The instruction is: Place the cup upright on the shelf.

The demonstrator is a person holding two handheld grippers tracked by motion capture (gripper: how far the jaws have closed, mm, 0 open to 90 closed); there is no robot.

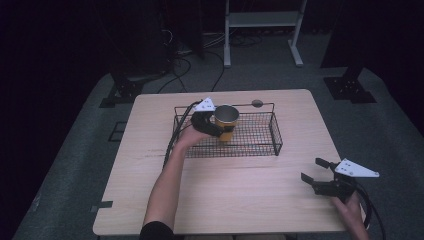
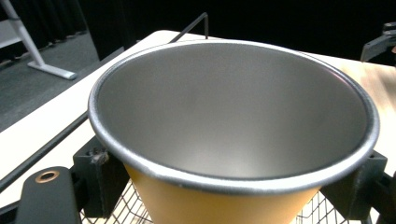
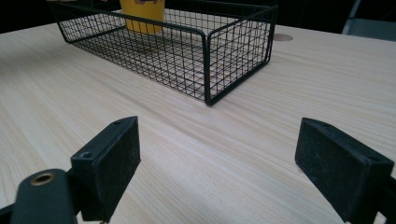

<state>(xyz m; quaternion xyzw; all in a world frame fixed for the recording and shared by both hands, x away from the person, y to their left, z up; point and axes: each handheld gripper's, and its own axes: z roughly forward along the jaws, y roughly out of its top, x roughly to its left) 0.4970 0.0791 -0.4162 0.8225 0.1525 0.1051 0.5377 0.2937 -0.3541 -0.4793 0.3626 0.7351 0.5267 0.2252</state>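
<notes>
On the far half of the wooden table (image 1: 225,200) sits a black wire basket (image 1: 260,145), long side running left-right, a bit left of centre. The table is the biggest item, w/ a small round grommet (image 1: 257,103) near its far edge just behind the basket.

Inside the basket, at its left end, is a yellow cup (image 1: 227,121) w/ a silver-grey interior, upright, mouth up. Right gripper view shows the cup (image 3: 142,14) at the basket's far end, bottom down at or near the mesh floor; can't tell if it's touching. Rest of basket (image 3: 205,56) looks bare mesh.

Left gripper (image 1: 214,125) reaches in over the basket's left end, forearm coming from the bottom of the high view. Its jaws are clamped on the cup, one pad each side of the wall below the rim; left gripper view looks straight down into the cup (image 2: 233,116), black pads (image 2: 98,172) pressed against the yellow outside, wire mesh visible underneath.

Right gripper (image 1: 315,170) is over the table's near right corner, well apart from the basket, pointing left toward table centre. Jaws spread wide, nothing btwn them; in the right gripper view the pads (image 3: 112,158) stand far apart w/ bare wood btwn.
</notes>
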